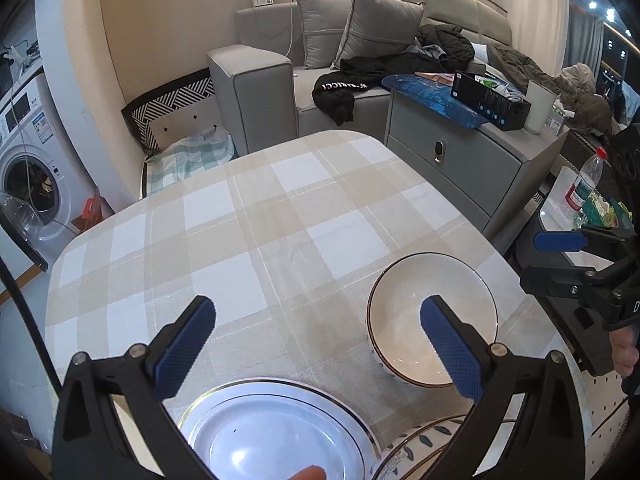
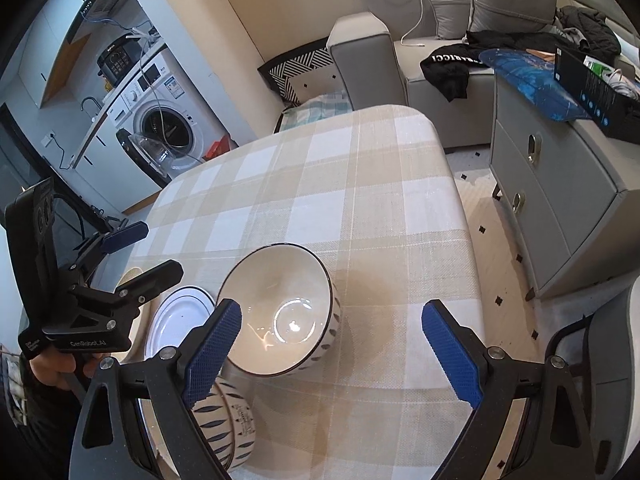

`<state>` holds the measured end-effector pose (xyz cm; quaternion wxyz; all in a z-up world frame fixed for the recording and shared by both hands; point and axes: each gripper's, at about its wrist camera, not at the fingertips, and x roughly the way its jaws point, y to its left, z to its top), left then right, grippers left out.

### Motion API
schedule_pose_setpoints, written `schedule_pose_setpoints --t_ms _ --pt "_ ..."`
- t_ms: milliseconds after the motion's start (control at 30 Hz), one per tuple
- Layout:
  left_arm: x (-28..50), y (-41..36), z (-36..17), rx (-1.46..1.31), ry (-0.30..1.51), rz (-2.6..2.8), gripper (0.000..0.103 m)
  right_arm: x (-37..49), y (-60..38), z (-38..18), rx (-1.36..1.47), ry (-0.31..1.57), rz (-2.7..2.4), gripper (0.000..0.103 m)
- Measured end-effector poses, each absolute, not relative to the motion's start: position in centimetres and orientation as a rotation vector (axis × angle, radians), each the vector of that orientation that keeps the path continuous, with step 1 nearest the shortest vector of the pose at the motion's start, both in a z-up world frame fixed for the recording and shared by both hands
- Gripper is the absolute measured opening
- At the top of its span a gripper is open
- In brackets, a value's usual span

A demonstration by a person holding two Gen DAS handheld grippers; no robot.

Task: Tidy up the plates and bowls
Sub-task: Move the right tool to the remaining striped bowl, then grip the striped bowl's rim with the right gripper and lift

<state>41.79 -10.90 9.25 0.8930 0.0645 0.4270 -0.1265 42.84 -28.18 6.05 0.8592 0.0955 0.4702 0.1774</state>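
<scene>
Bowls, round glazed ceramic, sit on checked cloth beneath both wide-spread, empty hand-held grippers.

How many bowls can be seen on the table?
2. One upright bowl stands near the table's middle; a second, patterned bowl sits at the near edge beside the plate. More may be hidden below.

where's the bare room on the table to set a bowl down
The whole far half of the checked tablecloth, toward the sofa, is bare, and so is the strip right of the upright bowl out to the table's edge. The near left corner is crowded: white plate, patterned bowl, upright bowl.
</scene>
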Motion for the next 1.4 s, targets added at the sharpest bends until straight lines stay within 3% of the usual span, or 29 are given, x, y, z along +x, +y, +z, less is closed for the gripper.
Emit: schedule_pose_setpoints --t_ms 300,500,700,933,1067,1167,1400 --pt "43.4 -11.2 6.4 0.149 0.974 -0.307 0.103 44.8 -26.8 2.5 0.175 1.049 0.350 0.091" --pt "44.0 -11.4 5.2 0.142 1.020 -0.352 0.098 45.6 -25.9 0.5 0.168 1.089 0.344 0.083" --pt "44.0 -12.2 3.5 0.158 1.081 -0.412 0.082 45.8 -24.7 -1.2 0.168 1.119 0.359 0.074" --pt "43.9 -12.8 2.3 0.103 1.125 -0.508 0.046 45.3 -23.3 -2.6 0.171 1.135 0.380 0.054" --pt "43.8 -13.4 2.2 0.111 1.139 -0.537 0.038 45.0 -22.9 -2.7 0.190 1.127 0.390 0.039" --pt "43.8 -13.7 2.1 0.122 1.162 -0.550 0.029 44.7 -22.6 -2.7 0.194 1.113 0.385 0.036" --pt "43.7 -14.0 2.3 0.165 1.170 -0.530 0.023 44.9 -23.6 -2.7 0.279 1.134 0.372 0.027"
